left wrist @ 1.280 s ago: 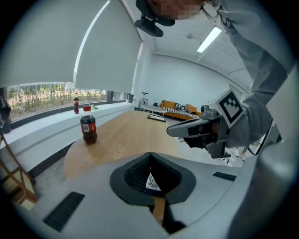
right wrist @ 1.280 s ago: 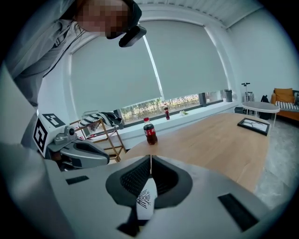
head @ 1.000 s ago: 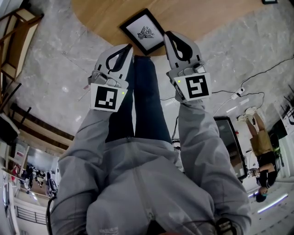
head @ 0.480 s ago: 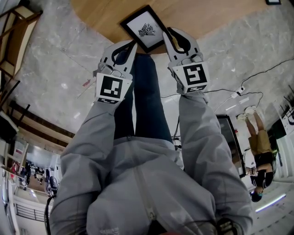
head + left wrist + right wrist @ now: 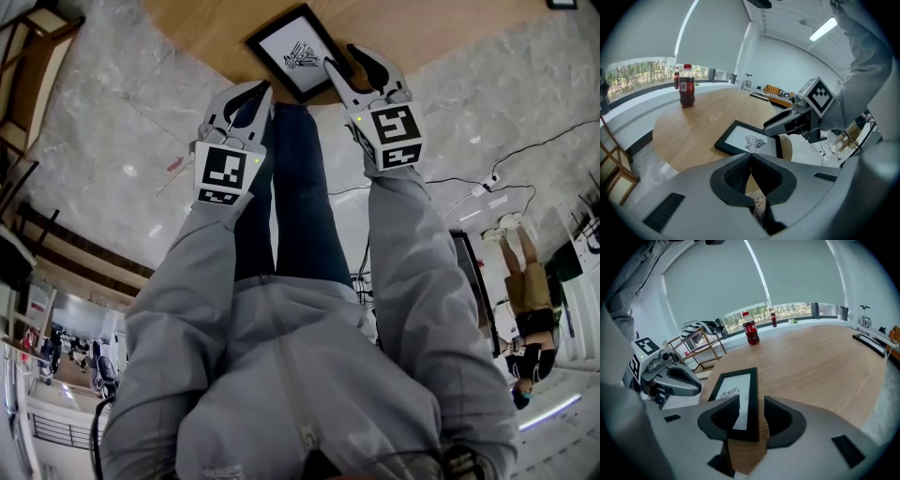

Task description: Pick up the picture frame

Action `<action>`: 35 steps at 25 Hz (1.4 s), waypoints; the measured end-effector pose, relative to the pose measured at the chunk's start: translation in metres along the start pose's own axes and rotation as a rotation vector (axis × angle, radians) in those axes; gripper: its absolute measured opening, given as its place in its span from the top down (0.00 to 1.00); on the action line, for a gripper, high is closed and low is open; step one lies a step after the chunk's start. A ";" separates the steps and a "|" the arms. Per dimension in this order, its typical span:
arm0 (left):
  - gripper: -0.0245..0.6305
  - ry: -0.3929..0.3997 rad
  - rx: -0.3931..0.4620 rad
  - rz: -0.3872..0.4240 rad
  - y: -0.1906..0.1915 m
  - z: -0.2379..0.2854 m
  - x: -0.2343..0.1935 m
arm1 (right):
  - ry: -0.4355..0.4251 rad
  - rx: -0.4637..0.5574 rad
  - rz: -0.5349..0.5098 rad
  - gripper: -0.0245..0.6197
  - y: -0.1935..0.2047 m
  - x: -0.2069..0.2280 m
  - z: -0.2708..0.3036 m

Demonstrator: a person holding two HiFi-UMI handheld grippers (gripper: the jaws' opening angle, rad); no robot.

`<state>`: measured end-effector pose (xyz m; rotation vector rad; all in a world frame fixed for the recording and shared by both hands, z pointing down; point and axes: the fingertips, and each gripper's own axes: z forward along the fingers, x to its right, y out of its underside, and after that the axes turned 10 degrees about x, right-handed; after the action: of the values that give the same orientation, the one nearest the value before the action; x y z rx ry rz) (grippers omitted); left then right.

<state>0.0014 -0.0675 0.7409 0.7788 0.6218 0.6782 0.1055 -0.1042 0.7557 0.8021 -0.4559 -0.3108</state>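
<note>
Right gripper [image 5: 749, 412]: jaws apart, just been opening. The right-hand rail of the picture frame [image 5: 737, 386] shows in the gap, and neither pad presses it. Whether anything touches it, cannot tell. The left jaw hides the frame's near left corner.

Left gripper [image 5: 751, 157]: jaws together, nothing between. Its body cuts off the frame's near edge in that view.

Head view: a right finger [image 5: 335, 75] covers the frame's lower-right corner.

Frame lies flat, face up, at the near rim of the round wooden table [image 5: 820, 366]. Long axis runs away from the right gripper, along its jaws; in the head view it runs upper left to lower right.

Cola bottle [image 5: 750, 329] stands well beyond.
</note>
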 end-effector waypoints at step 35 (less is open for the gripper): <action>0.93 -0.142 0.046 -0.411 0.057 -0.070 -0.039 | 0.027 -0.084 0.013 0.81 0.015 -0.091 0.040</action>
<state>-0.0912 -0.0371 0.7565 0.7068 0.6442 0.2310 0.0091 -0.0793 0.7665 0.7207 -0.4198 -0.3041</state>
